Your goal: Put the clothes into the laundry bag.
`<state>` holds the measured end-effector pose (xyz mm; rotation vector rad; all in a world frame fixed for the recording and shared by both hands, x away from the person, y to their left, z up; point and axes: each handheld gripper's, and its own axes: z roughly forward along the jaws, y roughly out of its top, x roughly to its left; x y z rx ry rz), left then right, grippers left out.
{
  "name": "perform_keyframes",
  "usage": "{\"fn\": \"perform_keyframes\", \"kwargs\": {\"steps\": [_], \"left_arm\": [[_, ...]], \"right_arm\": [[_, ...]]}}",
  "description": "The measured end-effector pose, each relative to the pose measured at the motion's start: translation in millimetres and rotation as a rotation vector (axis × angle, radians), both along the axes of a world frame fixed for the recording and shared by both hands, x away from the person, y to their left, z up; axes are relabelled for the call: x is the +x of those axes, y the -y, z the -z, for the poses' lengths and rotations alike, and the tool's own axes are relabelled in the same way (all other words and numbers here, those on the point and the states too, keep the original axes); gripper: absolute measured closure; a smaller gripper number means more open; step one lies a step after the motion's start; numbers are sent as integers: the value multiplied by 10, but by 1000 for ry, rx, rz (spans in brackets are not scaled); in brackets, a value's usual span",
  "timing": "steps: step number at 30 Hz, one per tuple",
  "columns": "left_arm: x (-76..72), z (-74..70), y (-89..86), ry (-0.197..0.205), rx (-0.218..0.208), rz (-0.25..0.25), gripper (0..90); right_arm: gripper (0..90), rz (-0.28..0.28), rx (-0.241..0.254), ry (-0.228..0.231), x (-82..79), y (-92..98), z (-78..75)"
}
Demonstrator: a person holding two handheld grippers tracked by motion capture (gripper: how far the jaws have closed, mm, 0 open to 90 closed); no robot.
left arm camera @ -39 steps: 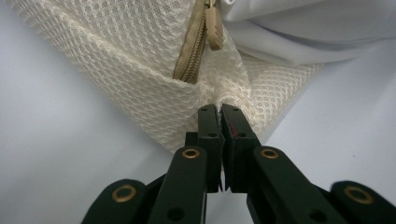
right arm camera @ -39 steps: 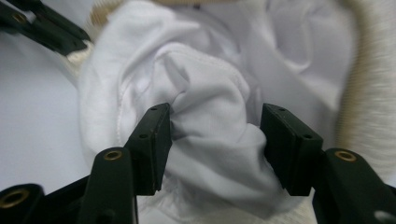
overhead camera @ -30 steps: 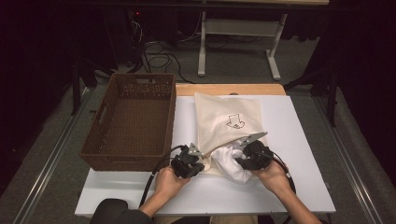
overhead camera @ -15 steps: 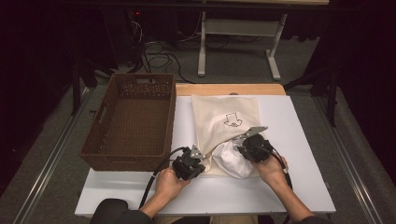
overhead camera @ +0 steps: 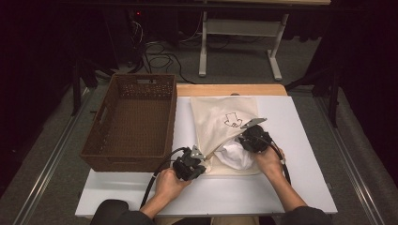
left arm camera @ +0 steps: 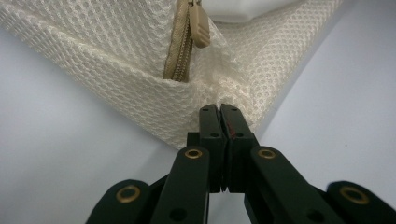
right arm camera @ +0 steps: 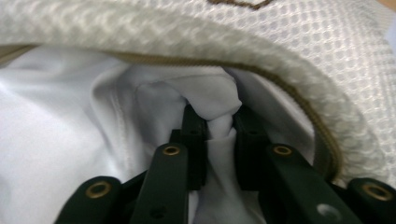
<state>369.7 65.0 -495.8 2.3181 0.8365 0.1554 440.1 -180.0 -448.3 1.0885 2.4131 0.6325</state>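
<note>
1. My left claw (left arm camera: 219, 112) is pressed together on the near corner of the mesh bag (overhead camera: 220, 117), just below the end of its zipper (left arm camera: 180, 51), pinning that corner to the white surface (overhead camera: 305, 187).
2. My right claw (right arm camera: 219, 116) sits at the bag's mouth. Its jaws have just been opening a little, yet a fold of the white garment (right arm camera: 70, 154) is pinched between them.
3. In the high view the garment (overhead camera: 237, 157) bulges from the opening at the bag's 5 o'clock edge, between my two hands.
4. The bag's long axis runs from 6 to 12 o'clock, so its inside lies at 12 o'clock from my right claw (overhead camera: 251, 138).
5. I judge that my right hand, the nearer one, should push the cloth that way.
6. The wicker basket (overhead camera: 131, 122) stands at 9 o'clock of the bag.
</note>
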Motion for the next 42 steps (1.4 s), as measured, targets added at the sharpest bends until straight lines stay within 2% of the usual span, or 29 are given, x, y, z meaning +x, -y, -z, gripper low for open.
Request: {"fn": "perform_keyframes", "kwargs": {"steps": [4, 8, 10, 17, 20, 26, 29, 35, 40, 42], "left_arm": [[9, -7, -19, -1, -15, -5, 872], [1, 0, -6, 7, -11, -9, 870], [2, -1, -11, 8, -14, -10, 869], [11, 18, -10, -1, -16, -14, 864], [10, 22, -9, -2, -17, -14, 861], [12, 26, -10, -4, -18, -15, 855], [13, 29, -10, -2, -16, -18, 842], [6, 29, -5, 1, -18, -21, 841], [7, 18, -14, -1, -19, -18, 856], [3, 16, -12, 0, -16, -18, 862]], "right_arm": [[673, -28, 43, -12, -142, 55, -84], [637, -38, 82, 5, -300, 162, -176], [627, -43, 88, 26, -380, 208, -200], [581, -69, 96, 44, -588, 250, -236], [579, -82, 101, 50, -641, 261, -236], [579, -56, 140, 64, -684, 364, -307], [594, -62, 147, 68, -722, 379, -330], [595, -101, 133, 29, -751, 289, -235], [476, -123, 96, -30, -700, 138, -31], [470, -124, 72, -37, -672, 84, 26]]}}
